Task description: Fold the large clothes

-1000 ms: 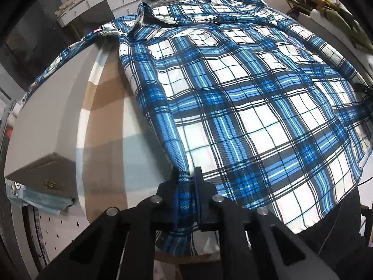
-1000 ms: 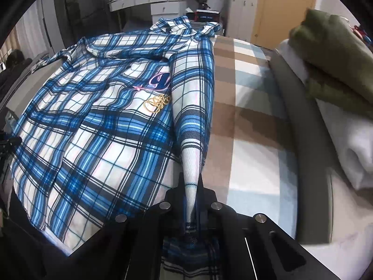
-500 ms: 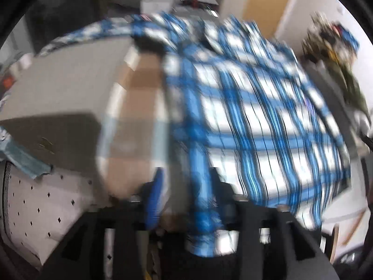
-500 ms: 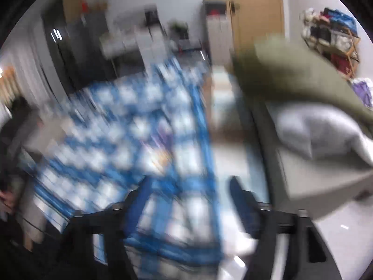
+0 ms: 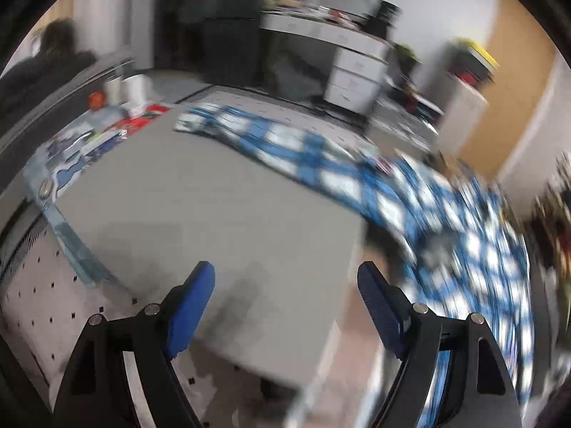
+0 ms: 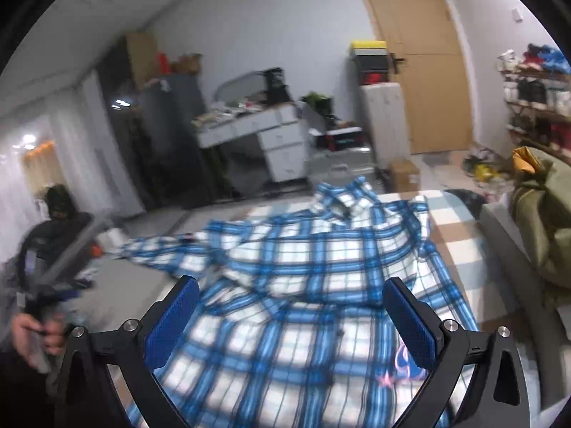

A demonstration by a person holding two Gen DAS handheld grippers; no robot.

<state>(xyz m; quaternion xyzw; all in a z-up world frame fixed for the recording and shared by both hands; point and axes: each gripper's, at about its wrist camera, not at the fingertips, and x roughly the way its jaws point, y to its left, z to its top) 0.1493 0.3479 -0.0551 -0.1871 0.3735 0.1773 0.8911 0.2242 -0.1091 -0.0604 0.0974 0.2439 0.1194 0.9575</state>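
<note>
A blue and white plaid shirt (image 6: 314,278) lies spread on the bed, collar toward the far end, one sleeve stretched out to the left. My right gripper (image 6: 291,301) hangs above its lower half, jaws opening wide with nothing between the blue pads (image 6: 171,317). In the blurred left wrist view the shirt (image 5: 464,221) runs along the right side. My left gripper (image 5: 285,285) is over the grey bed edge (image 5: 221,214), left of the shirt, its jaws opening and empty.
An olive green garment pile (image 6: 542,221) sits at the bed's right. A white desk with drawers (image 6: 264,135) and a wooden door (image 6: 421,57) stand behind. A person's hand (image 6: 32,331) holds the other gripper at the left. Small items (image 5: 107,114) lie beside the bed.
Both grippers let go of the shirt hem, opened and rose. The left one swung out left over the grey bed edge; the right one lifted to look across the whole shirt.
</note>
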